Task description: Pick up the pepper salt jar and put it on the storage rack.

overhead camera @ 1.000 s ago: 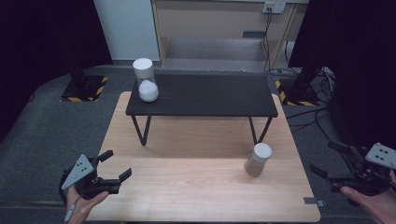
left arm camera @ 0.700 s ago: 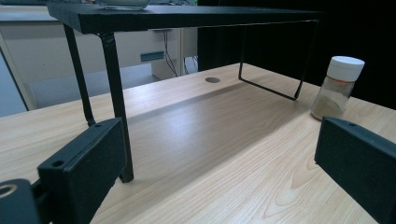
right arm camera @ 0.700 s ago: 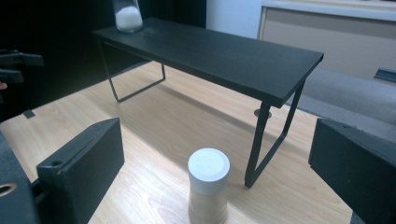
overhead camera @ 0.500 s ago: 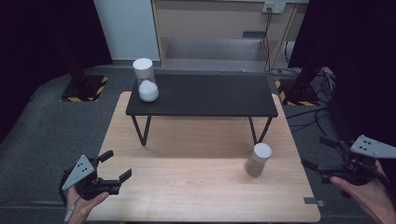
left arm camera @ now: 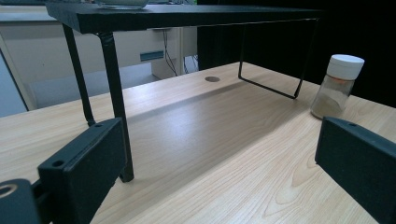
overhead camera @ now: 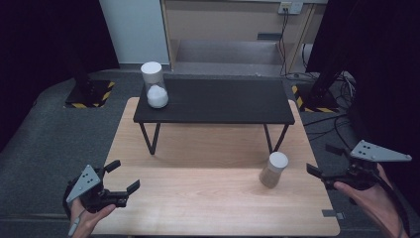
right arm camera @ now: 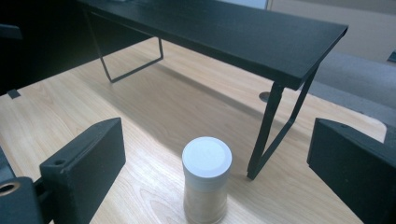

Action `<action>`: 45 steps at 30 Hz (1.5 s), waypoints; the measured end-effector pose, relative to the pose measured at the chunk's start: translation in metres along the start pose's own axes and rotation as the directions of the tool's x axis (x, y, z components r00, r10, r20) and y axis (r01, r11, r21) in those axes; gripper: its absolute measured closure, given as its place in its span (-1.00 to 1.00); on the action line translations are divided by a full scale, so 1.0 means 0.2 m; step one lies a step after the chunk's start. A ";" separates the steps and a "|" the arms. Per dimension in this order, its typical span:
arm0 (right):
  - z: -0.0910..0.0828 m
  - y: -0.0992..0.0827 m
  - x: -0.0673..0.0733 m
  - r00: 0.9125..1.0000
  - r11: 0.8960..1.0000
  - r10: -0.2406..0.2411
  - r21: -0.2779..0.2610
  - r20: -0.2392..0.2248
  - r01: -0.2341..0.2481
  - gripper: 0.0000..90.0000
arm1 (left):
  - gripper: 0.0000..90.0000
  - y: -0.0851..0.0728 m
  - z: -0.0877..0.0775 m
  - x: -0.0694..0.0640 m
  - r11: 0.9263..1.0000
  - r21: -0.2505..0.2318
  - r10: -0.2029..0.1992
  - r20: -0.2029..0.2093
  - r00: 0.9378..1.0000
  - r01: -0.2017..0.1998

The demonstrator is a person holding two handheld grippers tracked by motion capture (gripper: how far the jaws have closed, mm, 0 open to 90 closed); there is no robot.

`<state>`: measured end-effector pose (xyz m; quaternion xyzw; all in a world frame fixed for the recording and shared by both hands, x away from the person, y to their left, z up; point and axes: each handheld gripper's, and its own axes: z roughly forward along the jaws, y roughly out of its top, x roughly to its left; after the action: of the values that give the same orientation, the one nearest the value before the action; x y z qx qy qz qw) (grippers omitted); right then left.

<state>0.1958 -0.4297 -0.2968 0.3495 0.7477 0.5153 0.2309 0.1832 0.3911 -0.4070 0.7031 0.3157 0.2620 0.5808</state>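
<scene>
1. Left gripper (overhead camera: 121, 177), a black two-jaw tool with a grey three-cornered plate, is held in the person's left hand (overhead camera: 86, 218) at the near left corner of the light wooden table (overhead camera: 198, 208). Its jaws stand wide apart with nothing between them; in the left gripper view only bare wood grain lies between the flat, matt black pads.
2. Clear cylindrical jar with a white lid and white powder (overhead camera: 154, 85) stands upright at the left end of the black shelf, well apart from both grippers.
3. Low black rectangular shelf on thin black metal legs (overhead camera: 218, 101) spans the far half of the table. In the left gripper view its nearest leg rises just beyond the left jaw.
4. Small round jar with a white screw lid and tan powder (overhead camera: 274, 169) stands upright on the table near the right edge, in front of the shelf's right leg. In the right gripper view (right arm camera: 207, 184) it sits in line with the gap between the jaws, a little beyond them and untouched; nothing stands between it and the pads.
5. Right gripper (overhead camera: 322, 161), of the same black build, is held in the right hand (overhead camera: 371, 198) just beside the table's right edge, pointing at the small jar. Its jaws are spread wide and hold nothing.
</scene>
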 end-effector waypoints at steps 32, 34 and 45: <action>0.49 -0.12 -0.03 0.999 0.990 0.013 0.142 -0.035 -0.008 -0.87 | -0.98 0.00 0.00 0.00 1.000 -0.001 0.005 0.006 1.000 -0.005; 0.51 -0.13 -0.03 0.999 0.989 0.016 0.147 -0.036 -0.010 -0.86 | -0.98 0.00 0.00 0.00 1.000 -0.001 0.005 0.006 1.000 -0.005; 0.62 -0.19 -0.03 0.999 0.983 -0.020 0.182 -0.032 0.025 -0.62 | -0.98 0.00 0.00 0.00 1.000 -0.002 0.006 0.006 1.000 -0.006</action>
<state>0.2758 -0.3663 -0.3763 0.3529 0.7989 0.4474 0.1924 0.1827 0.3915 -0.4068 0.7042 0.3118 0.2620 0.5815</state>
